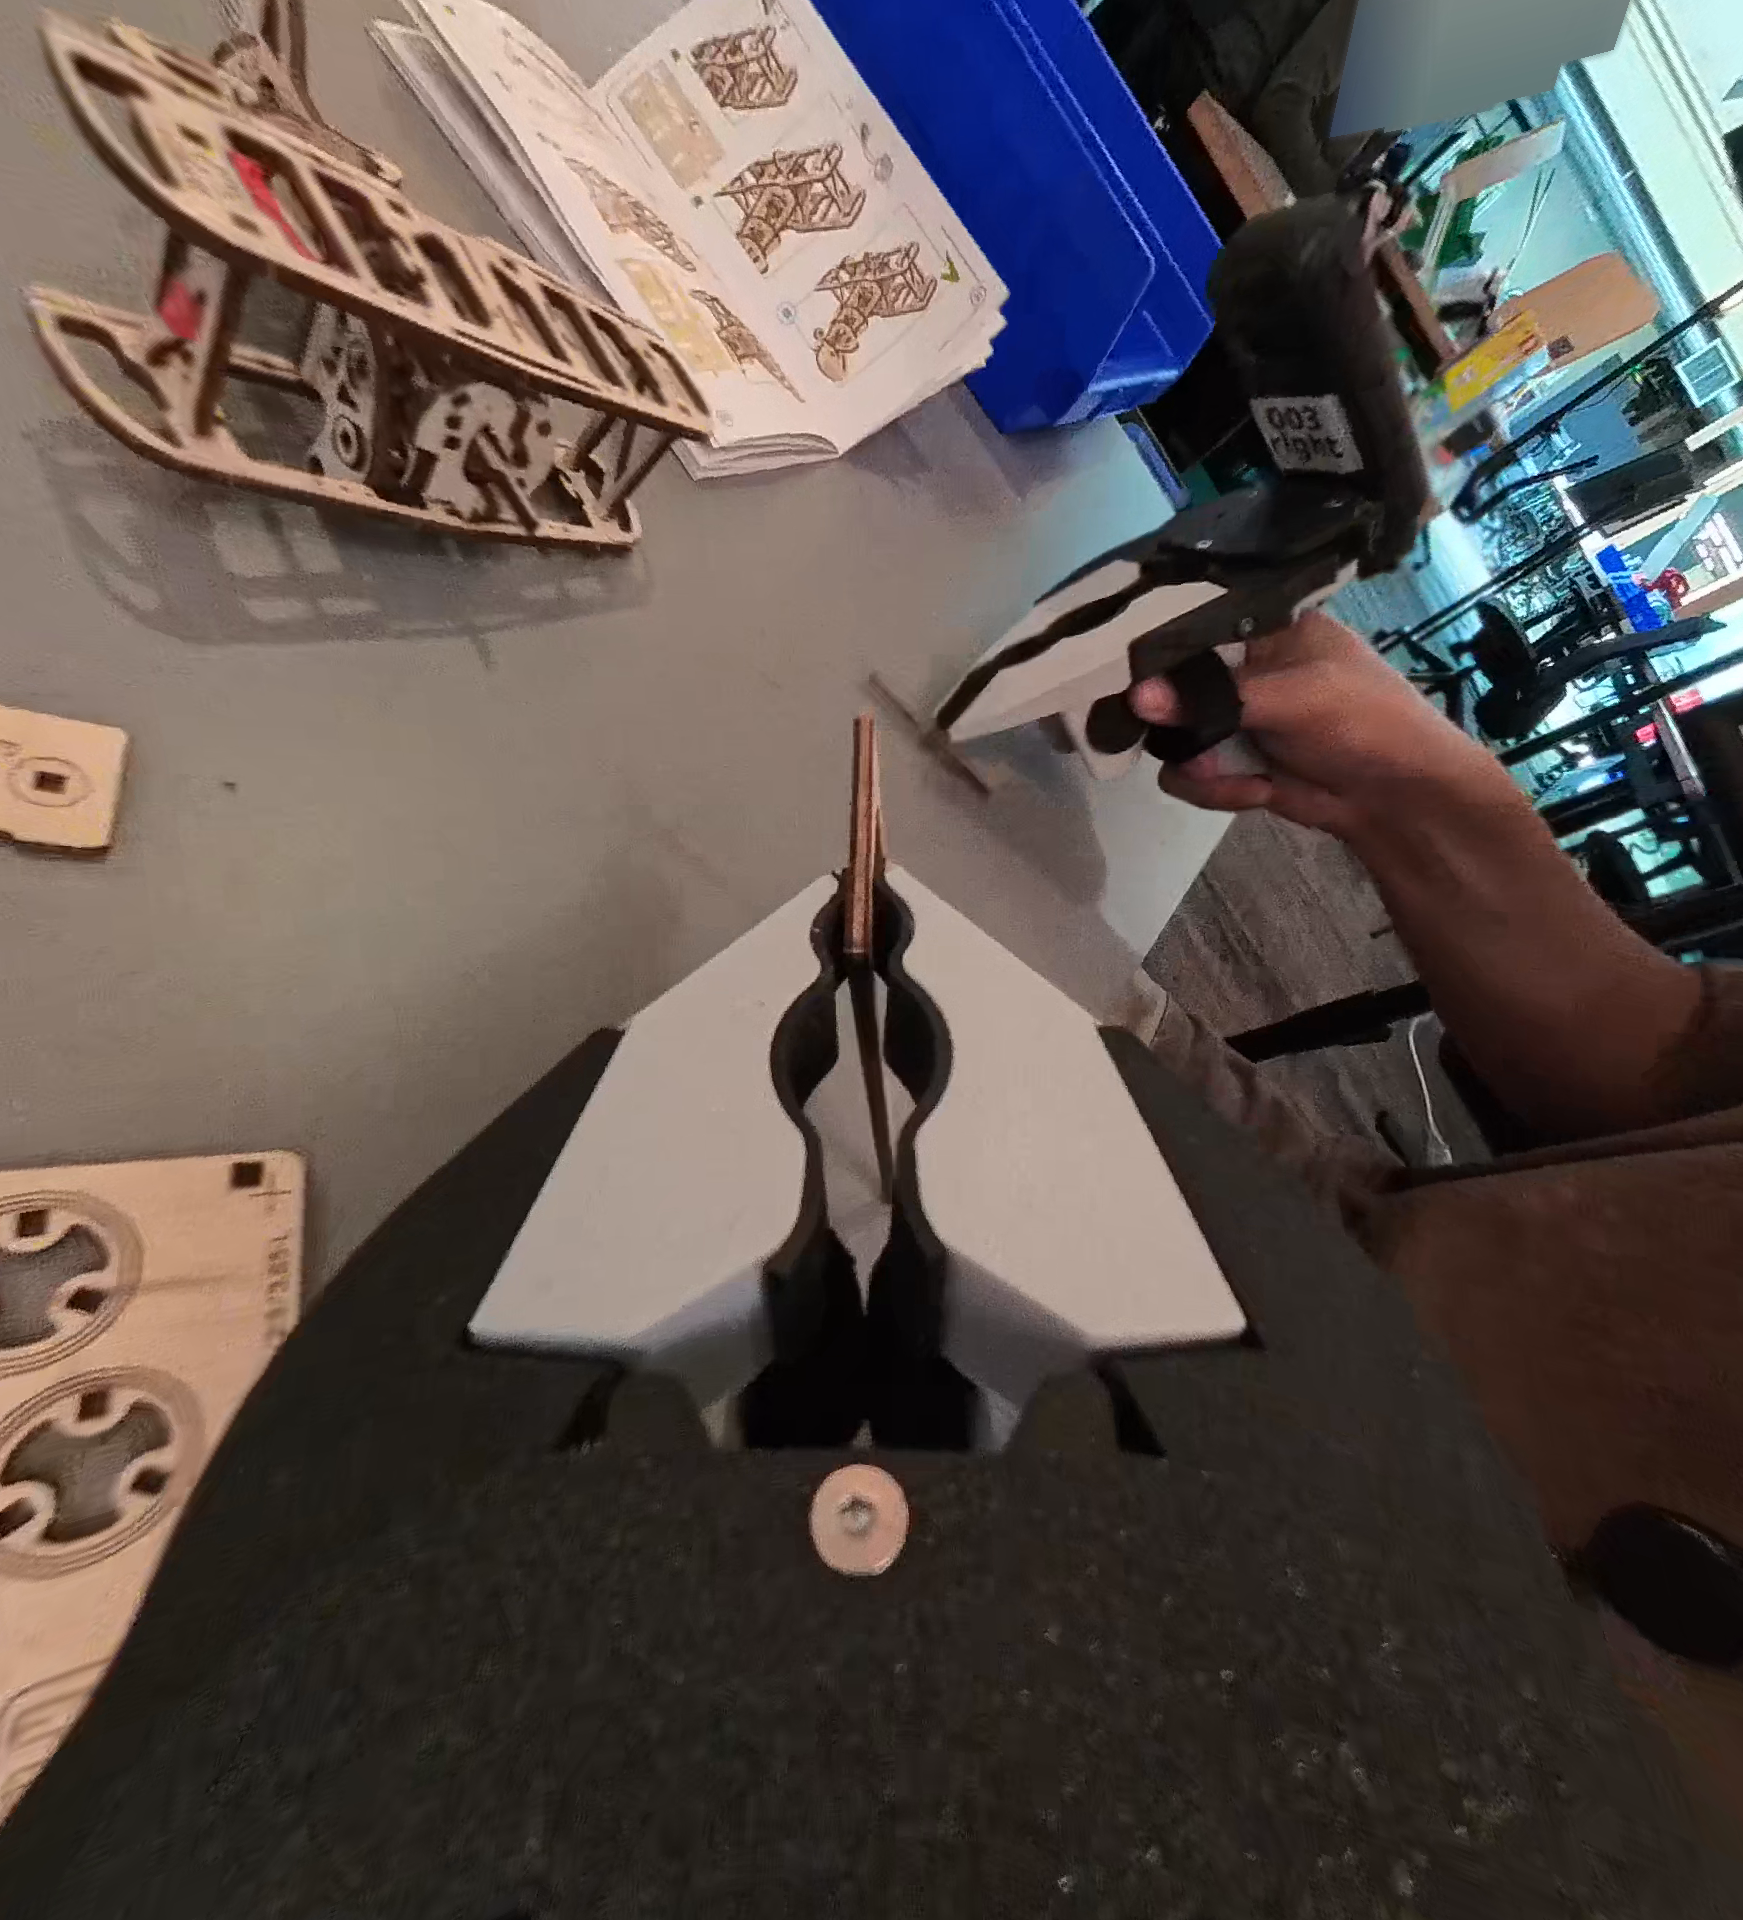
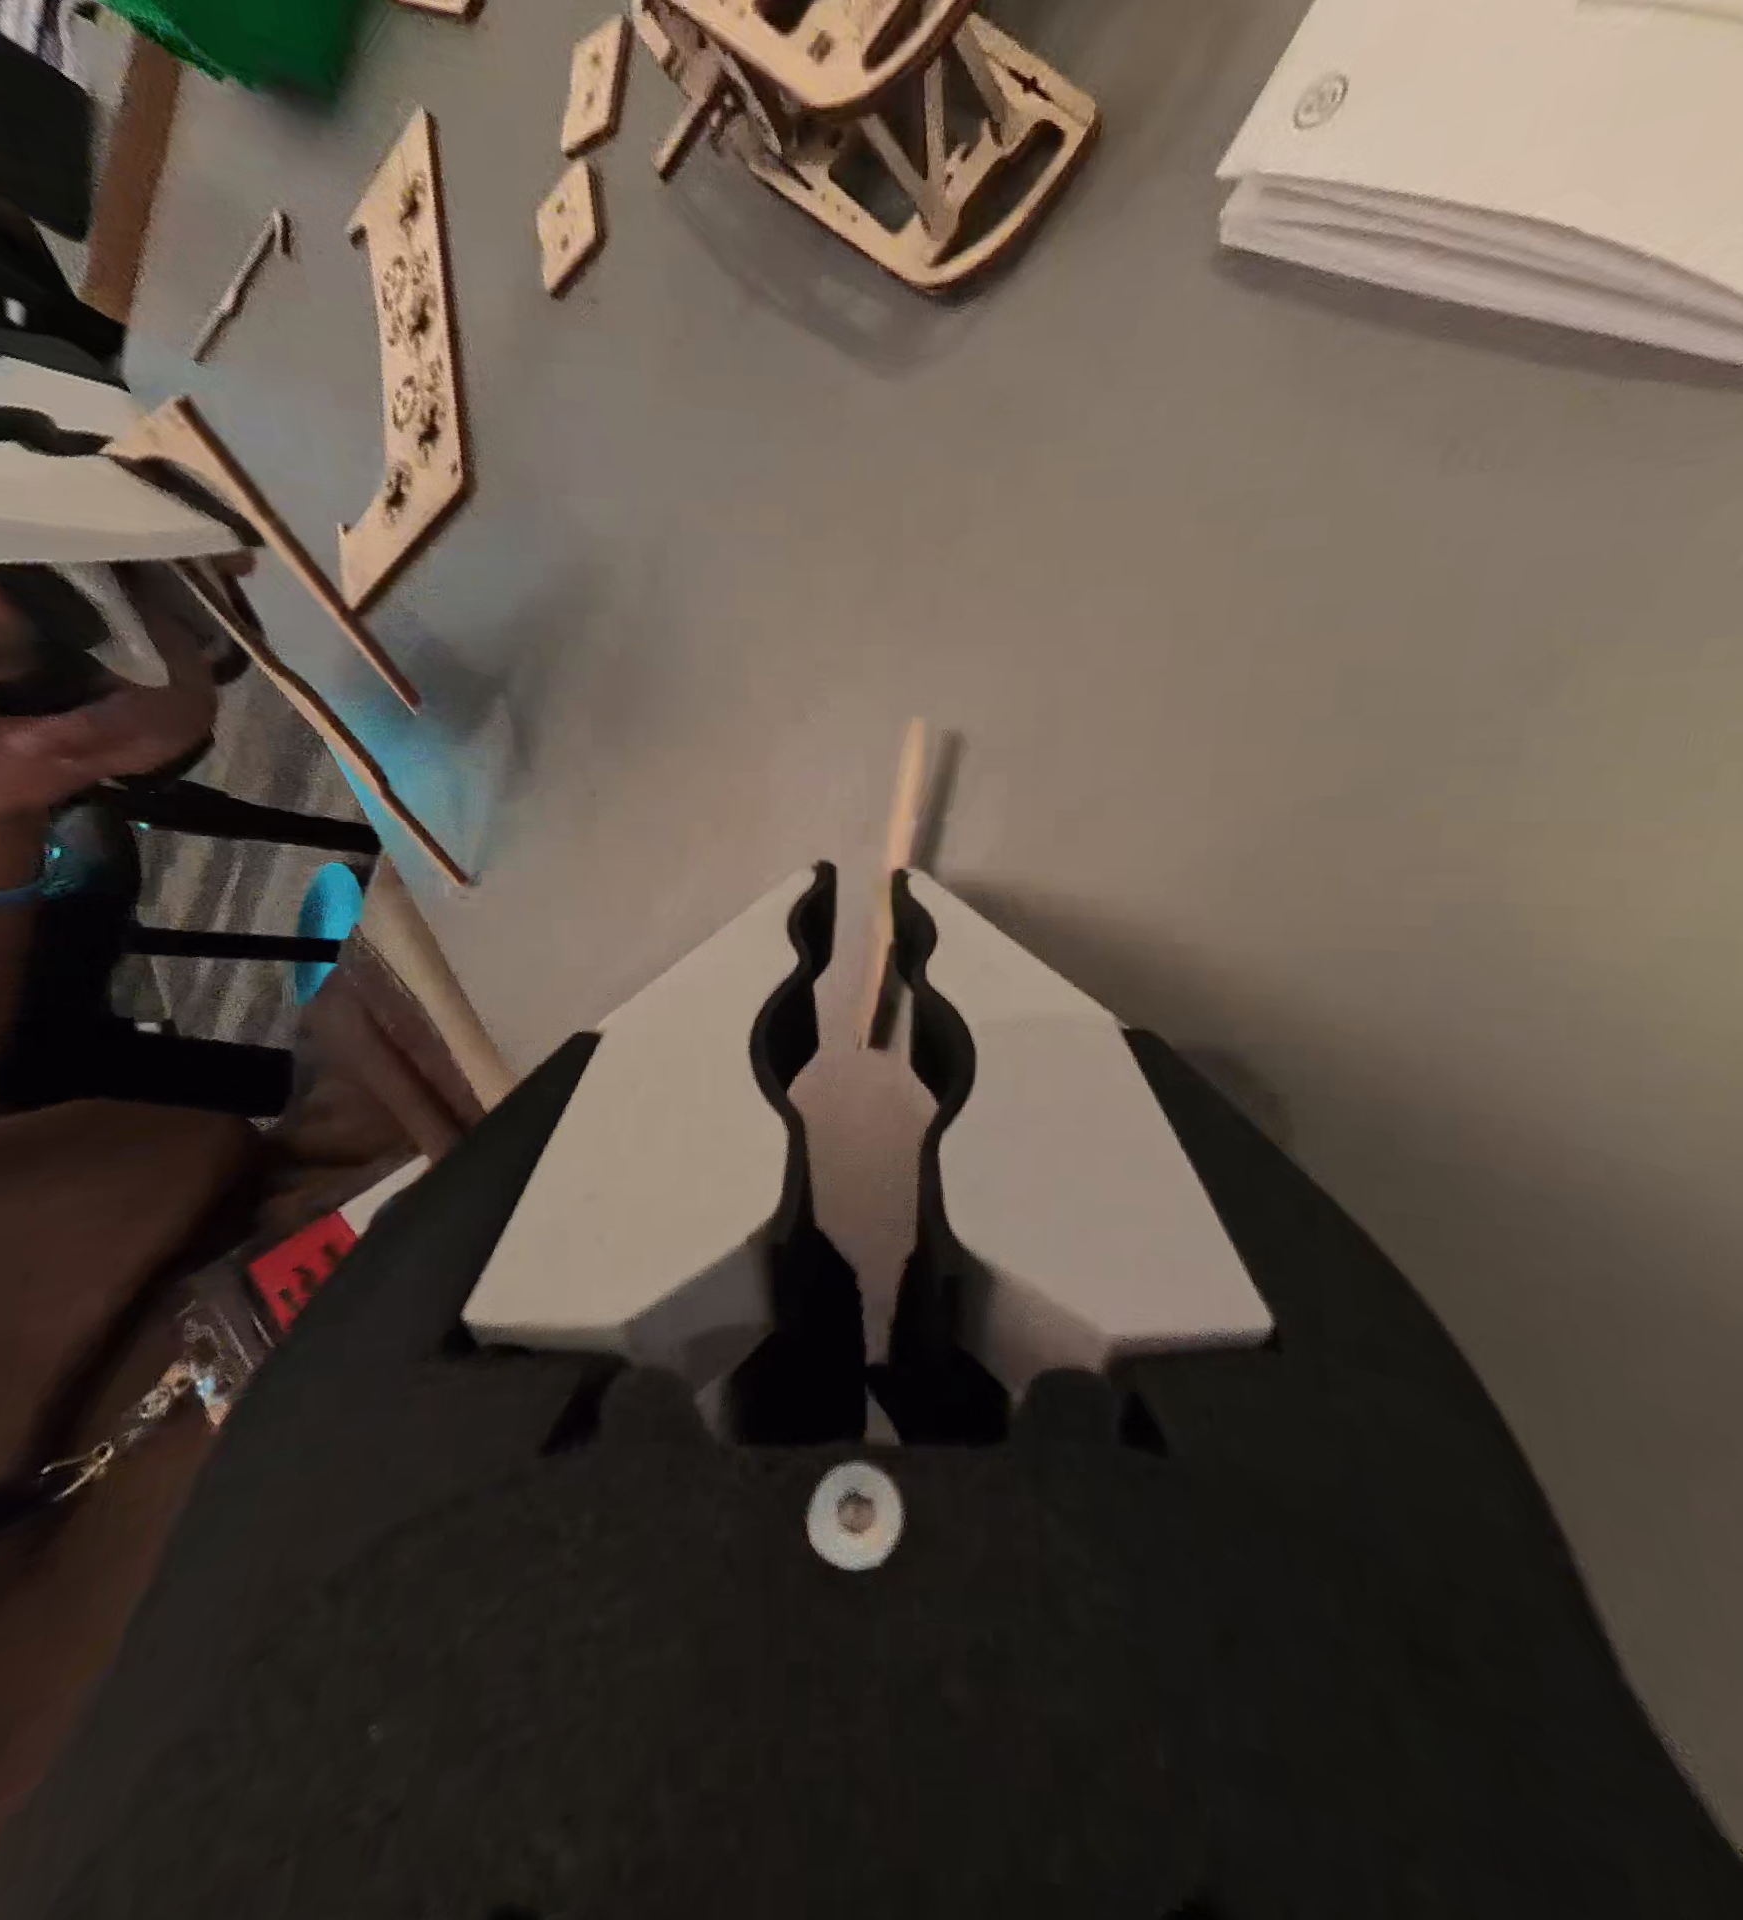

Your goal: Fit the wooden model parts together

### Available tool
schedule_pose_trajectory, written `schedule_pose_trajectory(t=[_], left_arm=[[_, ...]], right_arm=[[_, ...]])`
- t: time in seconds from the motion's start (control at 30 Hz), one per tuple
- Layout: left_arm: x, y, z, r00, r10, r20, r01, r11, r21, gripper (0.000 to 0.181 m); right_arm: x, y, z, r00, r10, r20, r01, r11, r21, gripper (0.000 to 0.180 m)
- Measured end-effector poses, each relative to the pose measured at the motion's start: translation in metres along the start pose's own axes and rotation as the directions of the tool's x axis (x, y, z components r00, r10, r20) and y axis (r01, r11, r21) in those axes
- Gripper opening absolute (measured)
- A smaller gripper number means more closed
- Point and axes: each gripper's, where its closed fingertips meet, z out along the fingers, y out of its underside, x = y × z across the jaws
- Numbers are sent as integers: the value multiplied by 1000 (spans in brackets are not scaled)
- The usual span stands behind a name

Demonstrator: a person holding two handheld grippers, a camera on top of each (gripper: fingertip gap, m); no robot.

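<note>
Wooden strip (image 2: 903, 831) lies between right tongs (image 2: 862, 883) (tips apart).

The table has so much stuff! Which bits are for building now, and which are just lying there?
In use:
- flat part in left gripper
- stick at right gripper
- biplane

Lying about:
- booklet
- blue bin
- cut-out sheets

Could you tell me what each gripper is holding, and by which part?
Left gripper: thin wooden piece, pinched edge-on. Right gripper: small wooden stick; grip unclear.
</note>
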Motion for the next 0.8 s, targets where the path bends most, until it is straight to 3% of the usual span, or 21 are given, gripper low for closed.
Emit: schedule_pose_trajectory(t=[0.1,0.23,0.3,0.4,0.5,0.57,0.63,0.7,0.8], left_arm=[[-9,-4,-22,1000,5,-31,-5,1000,-8,0],[-48,-8,-75,997,5,79,-6,1000,6,0],[-73,-12,-106,987,-26,156,20,999,39,0],[-105,-6,-141,973,-122,194,113,992,59,0],[-145,3,-161,943,-203,266,190,979,73,0],[-165,8,-169,922,-191,337,180,982,63,0],[-180,7,-175,894,-165,417,149,986,71,16],[-183,-2,-179,872,-131,472,95,991,99,29],[-189,-17,-194,780,-31,625,-38,995,97,38]], right_arm=[[3,-3,3,1000,-4,12,4,1000,19,17],[11,-4,-14,997,-73,-35,76,995,66,20],[8,-6,-28,980,-181,-85,189,977,103,22],[6,5,-35,894,-407,-188,421,906,41,21],[13,11,-24,819,-508,-266,523,852,-18,16],[11,16,-12,825,-522,-217,525,850,-49,19],[9,15,-5,832,-519,-195,521,852,-47,18],[13,11,-3,838,-501,-216,503,863,-48,2],[-1,8,-3,934,-347,-83,348,937,6,1]])
